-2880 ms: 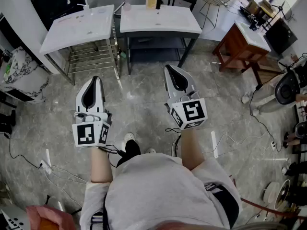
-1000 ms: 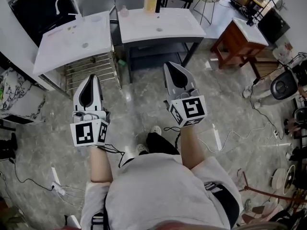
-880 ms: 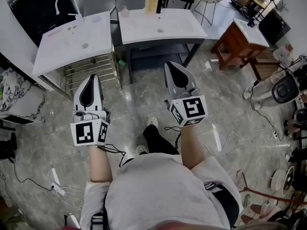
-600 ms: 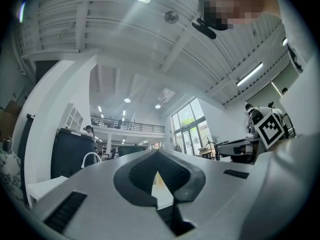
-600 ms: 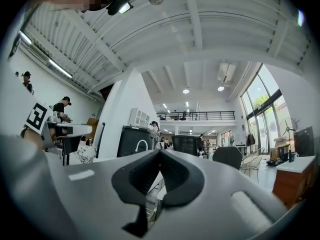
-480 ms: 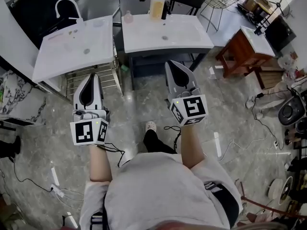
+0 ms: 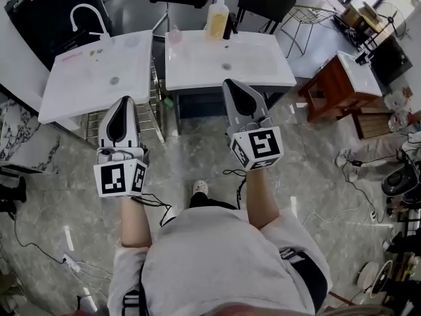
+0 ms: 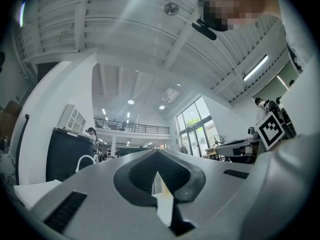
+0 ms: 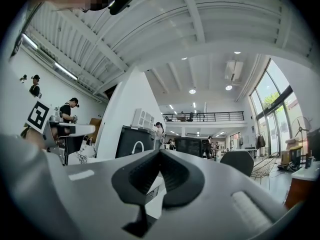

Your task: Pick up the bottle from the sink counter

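Observation:
The bottle point(image 7: 217, 18), tall with yellowish liquid and a white pump top, stands at the back edge of the white sink counter point(image 7: 263, 68), beside a black tap point(image 7: 229, 26). My right gripper point(image 7: 229, 81) is shut and empty, its tip over the counter's front edge, well short of the bottle. My left gripper point(image 7: 123, 99) is also shut and empty, hanging in front of the neighbouring white sink point(image 7: 79, 84). In the left gripper view the jaws point(image 8: 157, 154) meet in a closed point. The right gripper view shows that gripper point(image 9: 160, 151) with its jaws closed as well.
A small pinkish bottle point(image 7: 174, 33) stands at the counter's back left corner. The left sink has a white curved tap point(image 7: 85, 15) and a metal rack point(image 7: 155, 120) beneath. A brown wooden stand point(image 7: 332, 84) is at the right; cables point(image 7: 33, 245) lie on the marble floor.
The person has walked forward: both sinks and the bottle have come nearer and lower in the head view. Both grippers kept their pose and stayed shut.

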Demonstrator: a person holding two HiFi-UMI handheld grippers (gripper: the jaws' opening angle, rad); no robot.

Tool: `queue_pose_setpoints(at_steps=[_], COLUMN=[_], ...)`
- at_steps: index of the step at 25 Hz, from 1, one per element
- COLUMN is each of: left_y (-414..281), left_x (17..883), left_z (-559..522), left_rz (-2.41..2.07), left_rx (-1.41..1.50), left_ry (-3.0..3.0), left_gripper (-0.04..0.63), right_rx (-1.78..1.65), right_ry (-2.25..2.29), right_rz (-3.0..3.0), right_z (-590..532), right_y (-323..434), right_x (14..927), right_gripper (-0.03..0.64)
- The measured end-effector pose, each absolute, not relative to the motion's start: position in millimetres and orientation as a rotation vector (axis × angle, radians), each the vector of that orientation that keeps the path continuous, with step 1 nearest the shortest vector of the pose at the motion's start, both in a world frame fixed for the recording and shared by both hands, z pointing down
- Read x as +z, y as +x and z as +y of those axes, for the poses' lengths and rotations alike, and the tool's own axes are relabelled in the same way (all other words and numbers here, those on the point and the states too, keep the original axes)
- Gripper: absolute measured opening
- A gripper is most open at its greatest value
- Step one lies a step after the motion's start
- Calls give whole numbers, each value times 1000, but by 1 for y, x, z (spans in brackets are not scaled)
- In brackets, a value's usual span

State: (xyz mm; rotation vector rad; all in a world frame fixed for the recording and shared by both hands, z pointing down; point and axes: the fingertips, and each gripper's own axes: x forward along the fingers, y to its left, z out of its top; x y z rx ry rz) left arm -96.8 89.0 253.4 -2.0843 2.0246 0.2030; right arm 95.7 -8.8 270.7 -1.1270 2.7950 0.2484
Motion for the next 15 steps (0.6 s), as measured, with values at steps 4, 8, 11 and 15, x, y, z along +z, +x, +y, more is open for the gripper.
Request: queue_pose_setpoints(at_steps=[4, 8, 11, 15], left_y=[-90, -82, -78, -83], left_x=[251, 252, 257, 264], left_z=[58, 31, 17, 3], left_rz=[2024, 2024, 2029, 2052], left_rx=[200, 191, 184, 163], left_ry=[-2073, -2070, -2077, -2070], left_gripper=[8, 8, 8, 8], right_rx=[245, 214, 198, 178], right_ry=[-1103, -1085, -1078, -1062], right_rz=[2802, 2802, 2807, 2817], right_z=[-40, -68, -84, -99], right_y=[98, 103, 103, 97], right_x=[272, 278, 284, 291], right_gripper=[11, 11, 11, 11])
